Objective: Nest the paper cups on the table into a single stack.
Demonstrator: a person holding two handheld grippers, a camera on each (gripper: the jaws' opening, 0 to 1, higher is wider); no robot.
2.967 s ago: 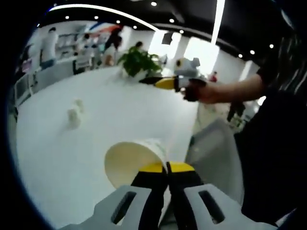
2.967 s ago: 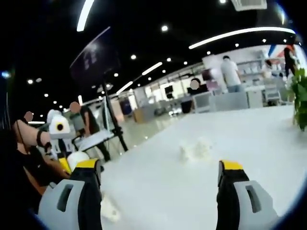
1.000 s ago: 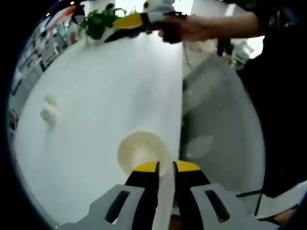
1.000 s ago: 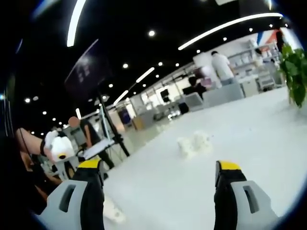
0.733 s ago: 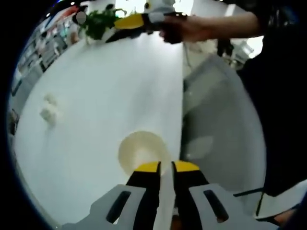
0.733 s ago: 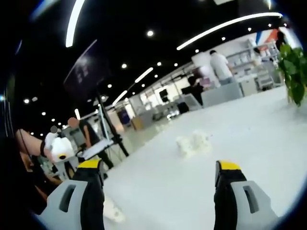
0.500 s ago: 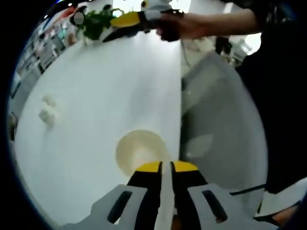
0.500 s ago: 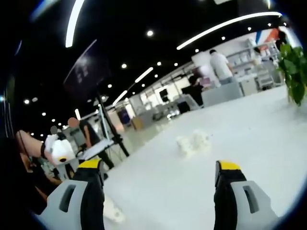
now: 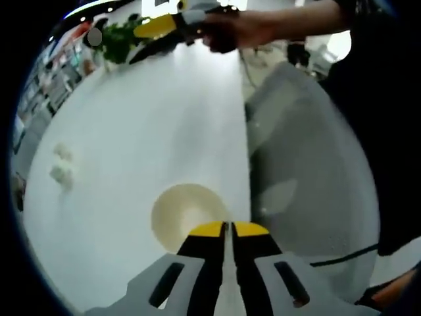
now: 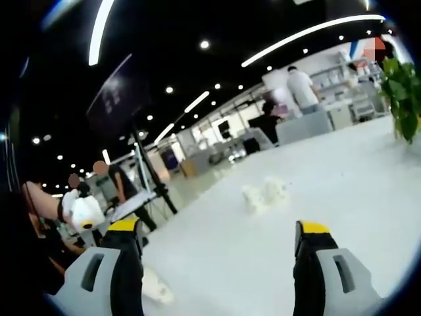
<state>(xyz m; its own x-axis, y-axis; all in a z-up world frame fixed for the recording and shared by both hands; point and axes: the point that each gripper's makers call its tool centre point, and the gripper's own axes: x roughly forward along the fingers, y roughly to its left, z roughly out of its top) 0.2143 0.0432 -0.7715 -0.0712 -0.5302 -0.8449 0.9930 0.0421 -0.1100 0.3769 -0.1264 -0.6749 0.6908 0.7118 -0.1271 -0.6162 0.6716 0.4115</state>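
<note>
At the white tabletop (image 9: 131,125) edge, left claw (image 9: 224,230) is clamped on a cream paper cup's (image 9: 186,217) rim; right claw (image 10: 217,237) apart, empty. Next: carry it to the distant white cups (image 10: 264,194).

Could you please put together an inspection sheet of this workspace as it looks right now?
Surface: white table, broad and mostly bare, its edge running beside the person.
Job's things: one paper cup with its open mouth facing the left gripper view; two more cups close together farther off; another white thing near the right gripper's left jaw, too blurred to name.
Clutter: nothing seen.
Grippers: left gripper shut on the paper cup's rim; right gripper open, holding nothing, raised above the table.
Cables: nothing seen.
Surroundings: green plant at the far table edge, ceiling lights, people standing in the background.
</note>
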